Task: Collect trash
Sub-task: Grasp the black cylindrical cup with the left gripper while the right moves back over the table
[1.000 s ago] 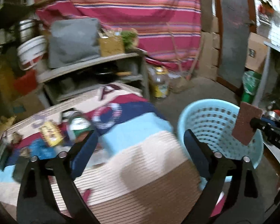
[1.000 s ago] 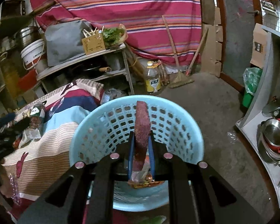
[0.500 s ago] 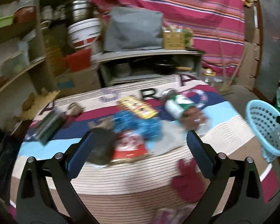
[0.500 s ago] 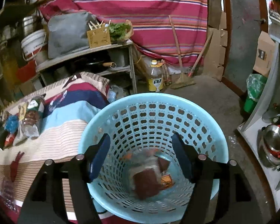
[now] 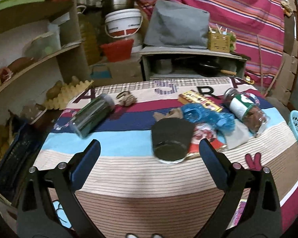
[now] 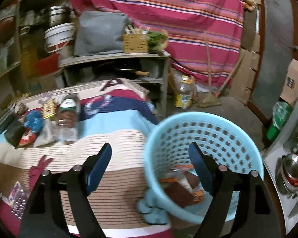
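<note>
The right gripper (image 6: 150, 165) has its jaws opening, nothing between them, above the near rim of the light blue basket (image 6: 204, 132); a brown piece and orange wrappers (image 6: 185, 186) lie inside the basket. The left gripper (image 5: 150, 154) has its jaws wide apart and empty, facing the striped cloth-covered surface (image 5: 141, 180). On that surface, left of the basket, lie a black container (image 5: 170, 140), a crumpled blue wrapper (image 5: 206, 117), a clear bottle (image 5: 245, 112) and a green jar (image 5: 93, 116).
</note>
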A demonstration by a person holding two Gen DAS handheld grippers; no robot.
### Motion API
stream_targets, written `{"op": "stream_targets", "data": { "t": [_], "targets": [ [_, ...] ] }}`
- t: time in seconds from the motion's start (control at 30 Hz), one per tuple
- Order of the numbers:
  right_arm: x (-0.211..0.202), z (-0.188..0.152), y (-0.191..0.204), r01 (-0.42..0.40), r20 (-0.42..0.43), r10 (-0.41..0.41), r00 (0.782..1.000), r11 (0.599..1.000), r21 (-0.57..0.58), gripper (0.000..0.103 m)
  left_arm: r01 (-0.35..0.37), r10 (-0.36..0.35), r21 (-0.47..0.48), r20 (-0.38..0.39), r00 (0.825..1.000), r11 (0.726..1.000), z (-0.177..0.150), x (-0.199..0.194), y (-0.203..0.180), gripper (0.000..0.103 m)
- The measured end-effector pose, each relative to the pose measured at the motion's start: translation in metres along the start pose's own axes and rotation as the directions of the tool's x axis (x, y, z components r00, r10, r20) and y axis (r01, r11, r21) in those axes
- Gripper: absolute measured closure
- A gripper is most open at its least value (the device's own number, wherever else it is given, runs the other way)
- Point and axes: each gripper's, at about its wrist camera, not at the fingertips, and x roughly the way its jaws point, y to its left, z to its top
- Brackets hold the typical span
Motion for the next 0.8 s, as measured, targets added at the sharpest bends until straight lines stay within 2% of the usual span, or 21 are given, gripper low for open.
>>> {"op": "stream_targets", "data": {
  "t": [0.2,0.33,0.43,0.57,0.8],
  "targets": [
    [-0.002,0.002,0.045,-0.047,-0.006,0.046,0.999,0.997,-0.059,0.024,-0.008,0.008,-0.021,-0.026,1.000,1.000,-0.010,0.009,0.020,0.006],
    [0.003,0.000,0.069,-0.067,-0.020,0.066,0.998,0.994,-0.084,0.024,0.009,-0.011,-0.031,-0.056,0.998,0.999,-0.014,0.022,0.026,0.006],
    [0.009,-0.002,0.085,-0.082,-0.039,0.078,0.996,0.992,-0.091,0.024,0.022,-0.024,-0.025,-0.073,0.997,0.999,-0.014,0.031,0.023,0.006],
    [0.017,-0.004,0.097,-0.095,-0.054,0.090,0.994,0.990,-0.101,0.024,0.072,-0.077,-0.045,-0.112,0.991,0.996,-0.011,0.048,0.016,0.006],
    [0.027,0.000,0.110,-0.098,-0.073,0.090,0.993,0.988,-0.116,0.024,0.126,-0.131,-0.038,-0.161,0.978,0.991,-0.003,0.083,-0.014,0.007]
  ]
}}
